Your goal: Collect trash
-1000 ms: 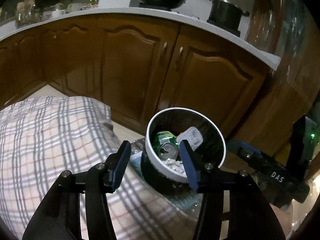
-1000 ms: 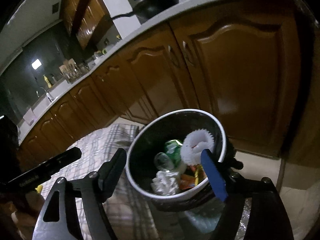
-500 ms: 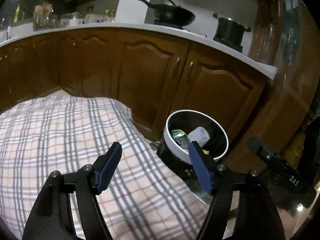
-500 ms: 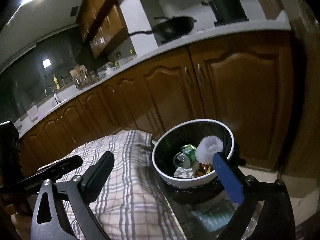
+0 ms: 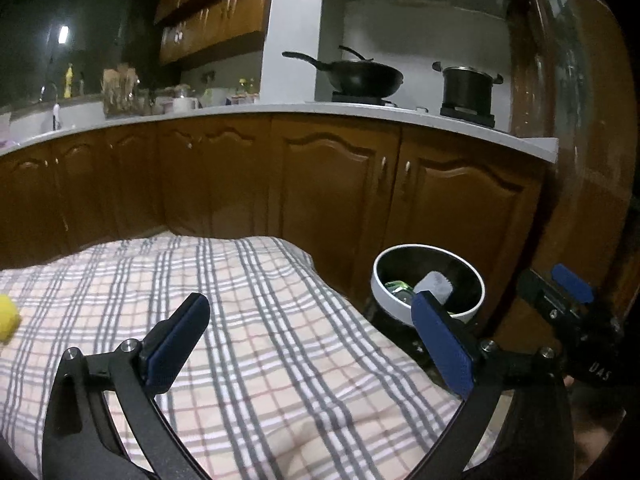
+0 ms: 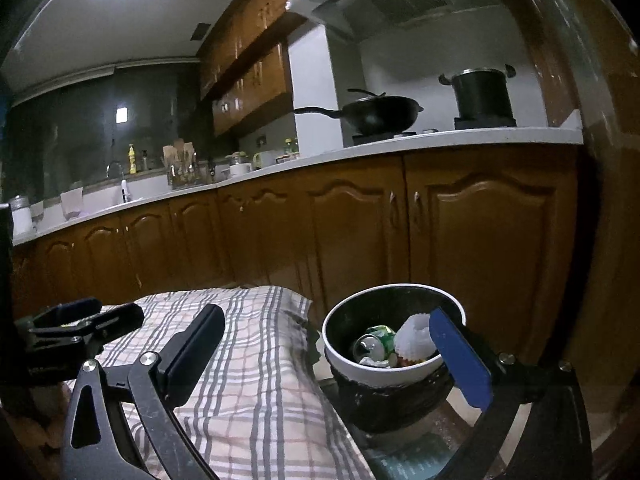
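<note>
Trash bin [image 6: 384, 372] (both grippers empty)

The right gripper [image 5: 576, 312] body carries white letters, seemingly "UAS"; nothing else is legible.

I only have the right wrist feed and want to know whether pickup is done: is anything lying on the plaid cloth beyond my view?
Observer: Yes. The left wrist view shows a small yellow object on the plaid cloth, at the far left edge. I cannot tell what it is.
Operator: Is the left hand-held gripper free to take it?
Observer: The left hand-held gripper has its jaws wide open, with nothing between them.
</note>
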Demonstrator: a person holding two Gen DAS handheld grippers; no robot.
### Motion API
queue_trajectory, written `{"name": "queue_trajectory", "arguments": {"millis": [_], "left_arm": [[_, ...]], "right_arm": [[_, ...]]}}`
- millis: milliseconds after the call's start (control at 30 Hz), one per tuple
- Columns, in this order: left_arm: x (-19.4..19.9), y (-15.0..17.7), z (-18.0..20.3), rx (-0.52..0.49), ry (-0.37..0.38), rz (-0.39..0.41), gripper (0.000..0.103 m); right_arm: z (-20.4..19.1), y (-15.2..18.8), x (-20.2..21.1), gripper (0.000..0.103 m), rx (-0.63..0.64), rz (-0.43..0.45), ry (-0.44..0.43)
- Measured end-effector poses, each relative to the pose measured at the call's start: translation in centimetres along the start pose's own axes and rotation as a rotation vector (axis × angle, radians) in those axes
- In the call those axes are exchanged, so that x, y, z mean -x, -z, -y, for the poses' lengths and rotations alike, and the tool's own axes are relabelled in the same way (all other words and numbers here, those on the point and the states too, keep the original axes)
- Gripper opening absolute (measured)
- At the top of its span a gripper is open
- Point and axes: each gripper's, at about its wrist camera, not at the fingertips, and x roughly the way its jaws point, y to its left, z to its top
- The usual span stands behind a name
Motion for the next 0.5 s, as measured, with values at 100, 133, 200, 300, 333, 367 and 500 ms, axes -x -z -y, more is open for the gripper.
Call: {"name": "queue_trajectory", "arguments": {"millis": [100,133,200,300,333,367,500], "left_arm": [[0.5,0.1,-0.1,-0.006,-0.013,0.010,0.103],[0.6,0.2,-0.1,-0.006,-0.015,0.012,0.103],[0.9,0.2,-0.1,-0.004,-0.024,0.018,0.103],[1.3,0.3,-0.1,-0.005,-0.034,0.027,0.103],[1.4,0.3,-0.1,-0.006,-0.038,0.031,0.103],[1.5,0.3,-0.1,-0.008,-0.043,0.034,0.103],[1.7,0.4,0.0,-0.011,-0.051,0.031,0.103]], "right_arm": [[-0.4,0.2,0.2,0.103,0.012,0.005,-0.008],[-0.5,0.3,0.2,0.103,0.011,0.005,-0.011],[-0.6,0.4,0.4,0.103,0.006,0.006,-0.020],[-0.9,0.5,0.7,0.103,0.006,0.007,-0.022],[-0.9,0.6,0.7,0.103,0.008,0.007,-0.022],[-1.0,0.6,0.8,0.103,0.009,0.007,-0.024],[-1.0,0.7,1.1,0.103,0.009,0.010,-0.026]]}}
